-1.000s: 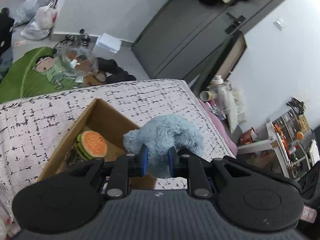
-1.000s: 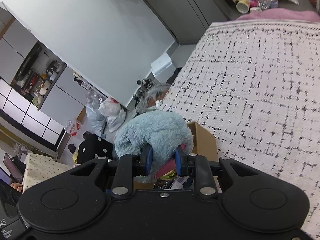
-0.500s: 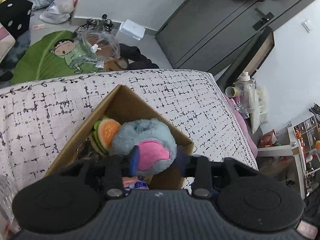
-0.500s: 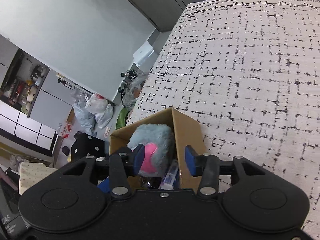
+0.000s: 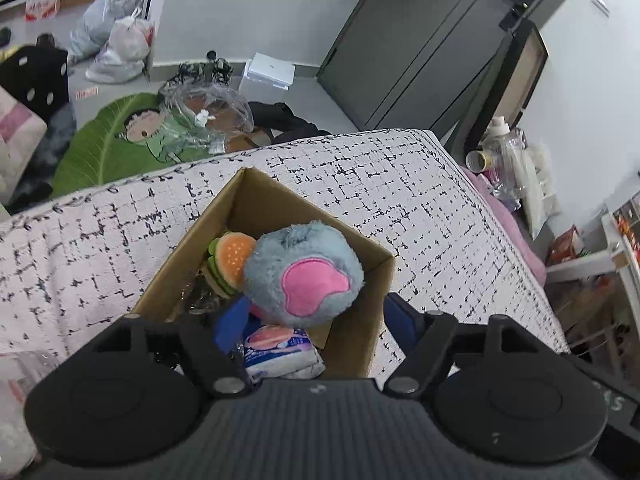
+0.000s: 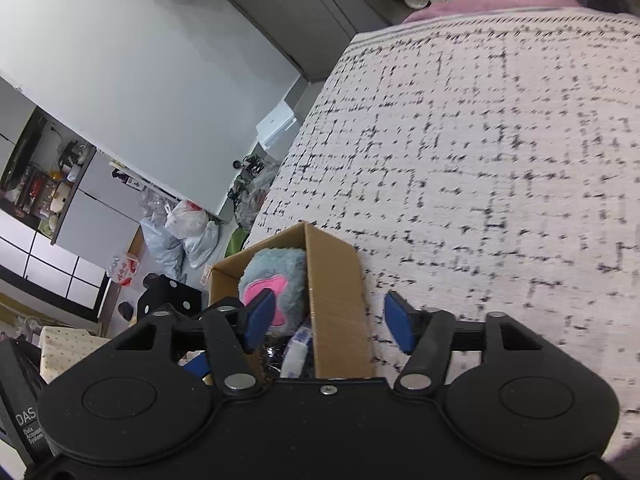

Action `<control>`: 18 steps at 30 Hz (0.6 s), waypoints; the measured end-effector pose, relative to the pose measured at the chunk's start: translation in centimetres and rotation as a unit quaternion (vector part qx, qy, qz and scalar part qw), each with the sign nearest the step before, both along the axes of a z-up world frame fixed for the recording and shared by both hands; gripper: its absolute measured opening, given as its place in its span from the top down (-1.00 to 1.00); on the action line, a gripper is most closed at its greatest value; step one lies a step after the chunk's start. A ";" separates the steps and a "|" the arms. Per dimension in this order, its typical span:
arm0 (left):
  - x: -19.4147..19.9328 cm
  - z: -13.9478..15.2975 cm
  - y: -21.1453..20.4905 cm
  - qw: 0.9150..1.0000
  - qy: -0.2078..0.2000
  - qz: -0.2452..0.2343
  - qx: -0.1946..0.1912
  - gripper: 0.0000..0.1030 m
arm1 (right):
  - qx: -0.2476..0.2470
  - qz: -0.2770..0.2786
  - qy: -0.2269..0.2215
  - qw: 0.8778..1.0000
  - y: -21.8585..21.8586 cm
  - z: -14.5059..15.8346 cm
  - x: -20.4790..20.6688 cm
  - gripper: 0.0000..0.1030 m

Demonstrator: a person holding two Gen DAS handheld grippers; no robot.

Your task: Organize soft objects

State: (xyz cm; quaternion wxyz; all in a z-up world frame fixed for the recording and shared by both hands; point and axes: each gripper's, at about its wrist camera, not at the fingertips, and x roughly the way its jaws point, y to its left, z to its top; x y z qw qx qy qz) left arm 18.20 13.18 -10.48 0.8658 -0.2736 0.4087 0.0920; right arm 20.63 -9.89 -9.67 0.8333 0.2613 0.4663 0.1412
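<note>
A blue plush toy [image 5: 304, 276] with a pink patch lies in an open cardboard box [image 5: 256, 192] on the checked bedspread. It also shows in the right wrist view [image 6: 276, 276], inside the same box [image 6: 336, 280]. A plush burger [image 5: 230, 258] and a white-and-blue packet [image 5: 280, 348] lie beside it in the box. My left gripper [image 5: 316, 324] is open, just above the box's near end, and holds nothing. My right gripper [image 6: 328, 322] is open too, with its fingers either side of the box's wall.
The white bedspread [image 5: 420, 208] with black marks stretches to the right. Beyond the bed's edge are a green leaf mat [image 5: 108, 148], plastic bags [image 5: 116, 44] and a dark wardrobe [image 5: 420, 36]. Bottles [image 5: 508, 152] stand by the bed's right side.
Both grippers held the blue plush toy a second ago. They opened and let it drop into the box, then drew back and opened wider.
</note>
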 end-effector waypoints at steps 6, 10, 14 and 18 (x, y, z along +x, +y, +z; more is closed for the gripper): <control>-1.3 1.4 -2.4 1.000 0.010 -0.021 0.011 -0.47 | -0.017 -0.007 -0.012 1.000 -2.6 1.9 -1.7 -0.57; -2.4 2.4 -4.3 0.998 0.019 -0.040 0.033 -0.62 | -0.023 -0.019 -0.019 0.999 -4.4 3.0 -2.7 -0.70; -3.6 3.6 -5.6 0.998 0.023 -0.043 0.040 -0.73 | -0.055 -0.023 -0.042 0.997 -5.4 4.4 -4.1 -0.96; -5.0 5.3 -6.7 0.997 0.017 -0.048 0.063 -0.82 | -0.067 -0.020 -0.053 0.996 -6.7 5.5 -5.3 -0.99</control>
